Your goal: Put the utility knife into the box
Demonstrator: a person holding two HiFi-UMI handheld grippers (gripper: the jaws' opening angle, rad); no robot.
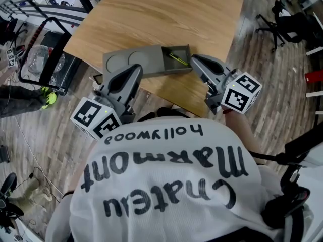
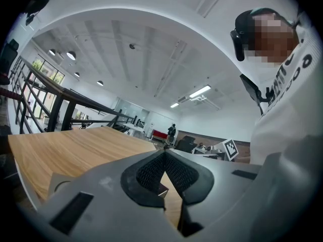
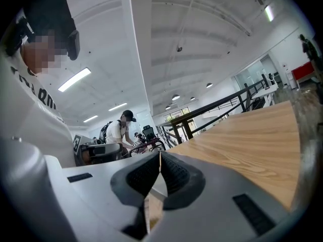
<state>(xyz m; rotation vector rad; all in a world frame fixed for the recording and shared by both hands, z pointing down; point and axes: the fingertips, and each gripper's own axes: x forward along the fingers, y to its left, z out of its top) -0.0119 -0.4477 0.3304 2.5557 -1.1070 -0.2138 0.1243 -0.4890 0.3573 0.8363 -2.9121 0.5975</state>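
A grey box [image 1: 132,63] lies near the front edge of the wooden table [image 1: 161,14], with its lid slid left and its right end open. In that open end lies the utility knife [image 1: 176,58], thin and yellow-green. My left gripper [image 1: 136,69] is shut and empty, its tip at the box's front side. My right gripper [image 1: 194,60] is also shut and empty, its tip just right of the box's open end. In the left gripper view the shut jaws of the left gripper [image 2: 164,154] hide the box. The right gripper [image 3: 160,156] shows the same in its own view, above the tabletop [image 3: 242,140].
A black metal rack [image 1: 48,52] stands on the plank floor left of the table. An office chair [image 1: 276,23] is at the far right. Another person [image 3: 120,131] stands in the background by a railing [image 3: 222,105].
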